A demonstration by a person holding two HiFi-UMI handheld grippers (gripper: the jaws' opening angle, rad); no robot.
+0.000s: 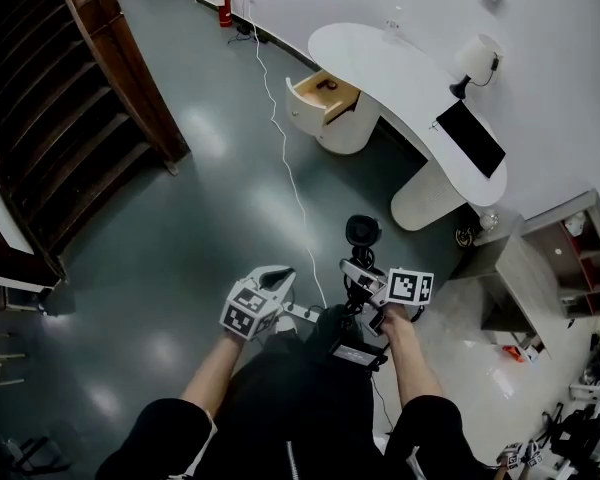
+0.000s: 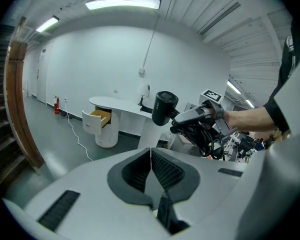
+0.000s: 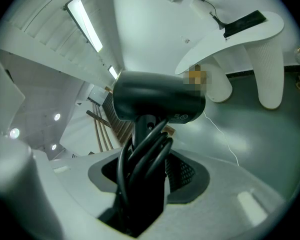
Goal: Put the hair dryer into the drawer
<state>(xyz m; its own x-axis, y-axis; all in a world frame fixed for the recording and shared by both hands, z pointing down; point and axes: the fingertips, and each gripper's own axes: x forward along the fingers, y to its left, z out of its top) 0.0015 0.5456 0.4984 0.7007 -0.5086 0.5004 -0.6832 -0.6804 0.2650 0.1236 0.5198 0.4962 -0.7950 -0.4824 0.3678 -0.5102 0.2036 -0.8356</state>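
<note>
A black hair dryer (image 3: 157,101) with its cord looped along the handle is clamped in my right gripper (image 3: 142,184). In the head view the hair dryer (image 1: 361,232) sticks forward from the right gripper (image 1: 365,286), well short of the desk. My left gripper (image 2: 150,171) is shut with nothing in it; it shows beside the right one as the left gripper (image 1: 270,293). The hair dryer (image 2: 165,106) hangs to its right. The open wooden drawer (image 1: 323,95) juts from the white curved desk (image 1: 400,78) ahead; the same drawer (image 2: 101,118) shows far off.
A white cable (image 1: 285,153) runs across the shiny grey floor toward the desk. A dark wooden staircase (image 1: 75,118) fills the left. A lamp (image 1: 475,60) and a black flat panel (image 1: 470,136) sit on the desk. Shelving and clutter (image 1: 560,258) stand at right.
</note>
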